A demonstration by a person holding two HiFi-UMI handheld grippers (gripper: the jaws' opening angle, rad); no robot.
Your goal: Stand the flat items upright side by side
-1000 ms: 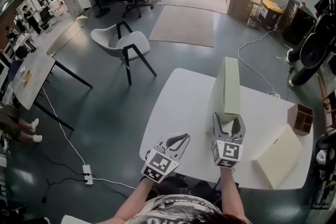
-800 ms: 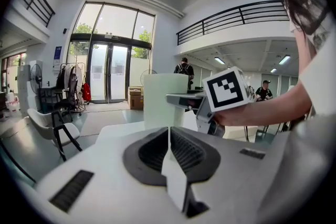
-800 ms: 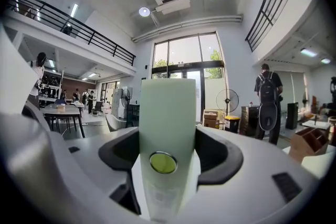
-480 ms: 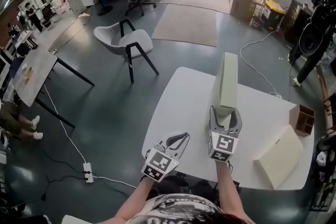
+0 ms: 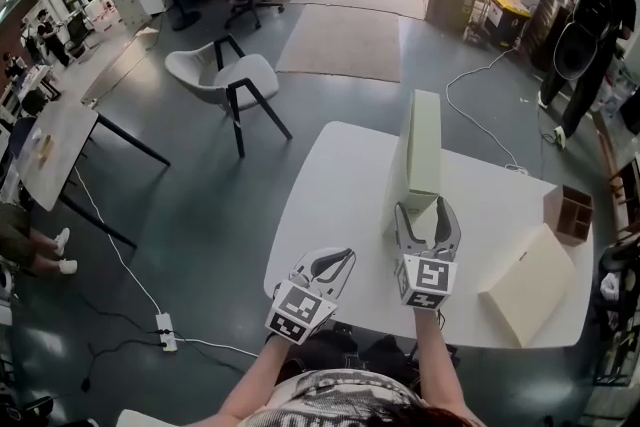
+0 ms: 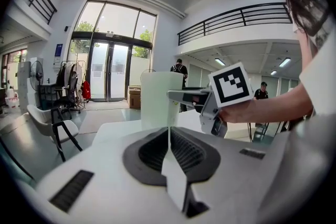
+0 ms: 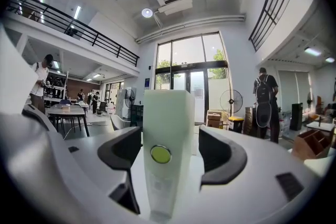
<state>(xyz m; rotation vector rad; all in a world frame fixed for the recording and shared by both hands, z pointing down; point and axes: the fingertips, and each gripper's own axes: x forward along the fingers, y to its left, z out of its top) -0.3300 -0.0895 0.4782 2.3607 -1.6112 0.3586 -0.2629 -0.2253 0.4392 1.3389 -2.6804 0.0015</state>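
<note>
A tall pale green file box [image 5: 423,150] stands upright on edge on the white table [image 5: 330,205]. Its narrow near end with a round green label [image 7: 160,154] faces my right gripper [image 5: 428,208]. That gripper is open, one jaw on each side of the box's near end, with a small gap showing at each pad. A cream flat file [image 5: 528,290] lies flat near the table's right front corner. My left gripper [image 5: 340,258] is shut on nothing and hovers by the table's front left edge, apart from both files. In the left gripper view the green box [image 6: 155,99] stands ahead.
A brown wooden organiser [image 5: 570,213] sits at the table's right edge. A white chair [image 5: 225,80] stands on the floor to the left beyond the table. A person [image 5: 590,5] walks at the far right. Cables trail on the floor.
Both grippers and the green box stay nearly as they were. A person has walked into view at the far right of the room.
</note>
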